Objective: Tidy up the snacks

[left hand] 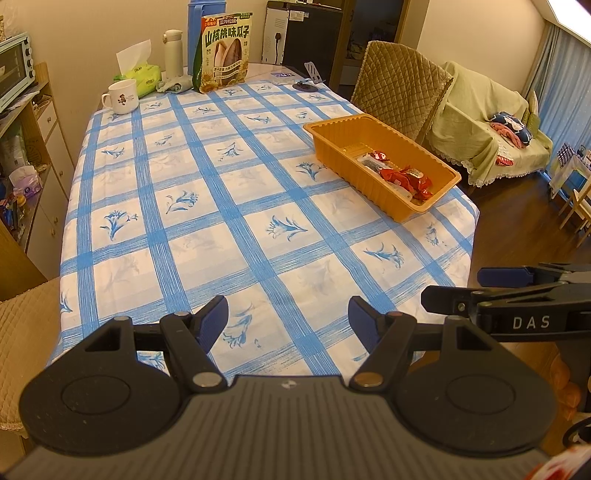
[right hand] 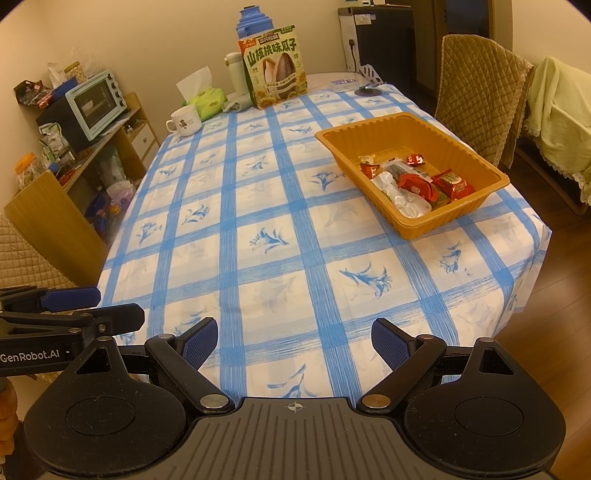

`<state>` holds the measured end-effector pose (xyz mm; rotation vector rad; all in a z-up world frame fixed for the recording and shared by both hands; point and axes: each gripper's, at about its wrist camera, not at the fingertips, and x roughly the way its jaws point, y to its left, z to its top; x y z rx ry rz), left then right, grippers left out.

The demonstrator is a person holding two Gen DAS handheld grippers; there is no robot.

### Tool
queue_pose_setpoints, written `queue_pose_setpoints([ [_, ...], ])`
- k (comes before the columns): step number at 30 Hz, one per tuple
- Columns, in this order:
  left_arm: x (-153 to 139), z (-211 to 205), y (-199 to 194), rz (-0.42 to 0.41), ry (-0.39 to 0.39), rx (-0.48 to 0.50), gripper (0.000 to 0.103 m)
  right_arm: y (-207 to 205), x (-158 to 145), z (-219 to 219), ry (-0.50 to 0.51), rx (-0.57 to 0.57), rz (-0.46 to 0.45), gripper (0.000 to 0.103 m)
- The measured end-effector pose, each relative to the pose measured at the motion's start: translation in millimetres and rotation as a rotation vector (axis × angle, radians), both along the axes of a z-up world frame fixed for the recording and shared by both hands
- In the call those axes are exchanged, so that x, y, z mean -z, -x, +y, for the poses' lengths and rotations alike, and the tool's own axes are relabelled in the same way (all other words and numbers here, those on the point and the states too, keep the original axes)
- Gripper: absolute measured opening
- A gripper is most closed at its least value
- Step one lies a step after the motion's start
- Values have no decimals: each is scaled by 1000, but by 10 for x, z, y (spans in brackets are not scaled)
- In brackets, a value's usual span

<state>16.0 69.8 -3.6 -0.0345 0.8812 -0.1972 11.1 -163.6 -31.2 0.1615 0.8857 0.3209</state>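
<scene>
An orange plastic tray [left hand: 332,136] [right hand: 476,210] sits on the right side of the table and holds several snack packets [left hand: 404,177] [right hand: 417,181], red ones and clear ones. My left gripper [left hand: 288,321] hangs open over the table's near edge with nothing between its blue pads. My right gripper [right hand: 293,341] is open too and empty, over the same near edge. Each gripper's fingers show at the side of the other's view: the right gripper [left hand: 480,291] and the left gripper [right hand: 92,306]. A big bag of sunflower seeds [left hand: 226,51] [right hand: 275,66] stands upright at the far end.
The table [left hand: 207,206] [right hand: 280,221] wears a blue-checked cloth. At its far end stand a white mug [left hand: 123,96] [right hand: 184,120], a tissue pack [left hand: 142,75], a white flask [left hand: 173,50] and a blue jug [right hand: 255,20]. Quilted chairs [left hand: 400,85] [right hand: 476,96] stand on the right, shelves with a toaster oven [right hand: 94,103] on the left.
</scene>
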Motion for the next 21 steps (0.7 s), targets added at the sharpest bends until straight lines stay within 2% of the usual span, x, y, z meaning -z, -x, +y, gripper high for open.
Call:
queue_pose_setpoints([
  [21, -4, 41, -76, -13, 2, -1, 72, -23, 10, 33, 5, -4, 5, 90],
])
